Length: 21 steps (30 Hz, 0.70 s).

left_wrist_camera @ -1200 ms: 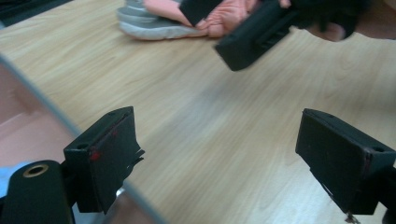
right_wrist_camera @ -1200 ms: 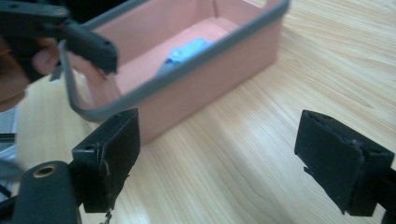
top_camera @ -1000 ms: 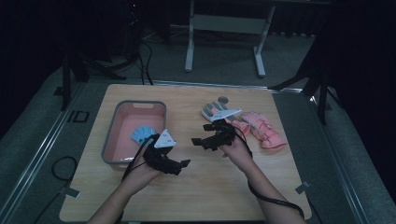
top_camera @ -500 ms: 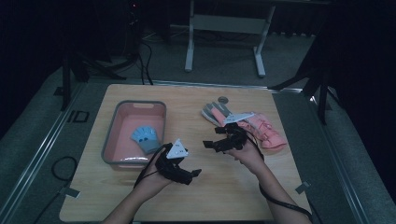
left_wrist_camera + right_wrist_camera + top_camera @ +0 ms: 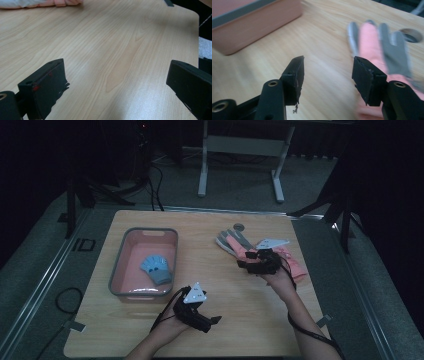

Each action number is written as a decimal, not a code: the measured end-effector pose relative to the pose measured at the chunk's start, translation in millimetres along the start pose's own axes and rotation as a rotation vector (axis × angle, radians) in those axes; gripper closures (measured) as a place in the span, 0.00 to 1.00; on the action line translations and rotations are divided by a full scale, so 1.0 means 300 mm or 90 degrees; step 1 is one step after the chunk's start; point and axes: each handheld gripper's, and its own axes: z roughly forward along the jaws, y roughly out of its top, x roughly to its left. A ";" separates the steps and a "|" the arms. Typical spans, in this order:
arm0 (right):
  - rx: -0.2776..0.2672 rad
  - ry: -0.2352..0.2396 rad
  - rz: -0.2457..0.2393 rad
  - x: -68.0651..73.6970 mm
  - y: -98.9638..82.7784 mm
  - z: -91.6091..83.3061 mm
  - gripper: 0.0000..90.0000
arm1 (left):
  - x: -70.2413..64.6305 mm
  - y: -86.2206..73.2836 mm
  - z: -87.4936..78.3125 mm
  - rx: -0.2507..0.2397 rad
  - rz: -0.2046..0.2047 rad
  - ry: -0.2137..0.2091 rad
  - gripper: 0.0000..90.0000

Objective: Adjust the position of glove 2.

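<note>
I'm seeing the right gripper [image 5: 243, 261] fingers [image 5: 294, 75] standing partly apart, having just been closing, with bare wood between them and nothing gripped. One finger [image 5: 367, 78] is sitting right at the edge of the pink and grey glove [image 5: 372, 42] (blurred here, so I can't tell whether it is touching). In the high view that glove [image 5: 235, 242] is lying flat on the table [image 5: 210, 245] at the right, its grey fingertips pointing toward the far edge, with a second pink glove [image 5: 295, 265] just beside it under my right hand [image 5: 277, 279].

The left gripper [image 5: 215, 320] fingers [image 5: 46, 85] are standing wide apart, having just been opening further, holding nothing, only bare table between them. That gripper is hovering low near the front edge, well apart from the gloves, with my left hand [image 5: 175, 320] behind it.

Out to the left, a pink tray [image 5: 120, 270] with a grey rim is sitting on the table, and a blue glove [image 5: 157, 269] is lying inside it, toward its right front corner. A small round hole [image 5: 239, 226] is showing in the table just beyond the grey fingertips.
</note>
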 end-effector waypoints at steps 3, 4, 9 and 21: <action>-0.007 -0.022 0.022 -0.054 0.000 -0.010 0.53 | -0.014 -0.022 0.014 -0.004 0.014 0.004 0.03; -0.013 -0.019 0.036 -0.077 0.000 -0.013 0.56 | -0.016 -0.027 0.017 -0.001 0.019 0.006 0.03; -0.011 -0.056 0.051 -0.151 0.012 0.001 0.62 | -0.025 -0.056 0.033 0.001 0.011 -0.006 0.03; 0.045 -0.088 0.035 -0.230 0.055 0.137 0.68 | -0.040 -0.087 0.030 -0.002 0.004 -0.009 0.03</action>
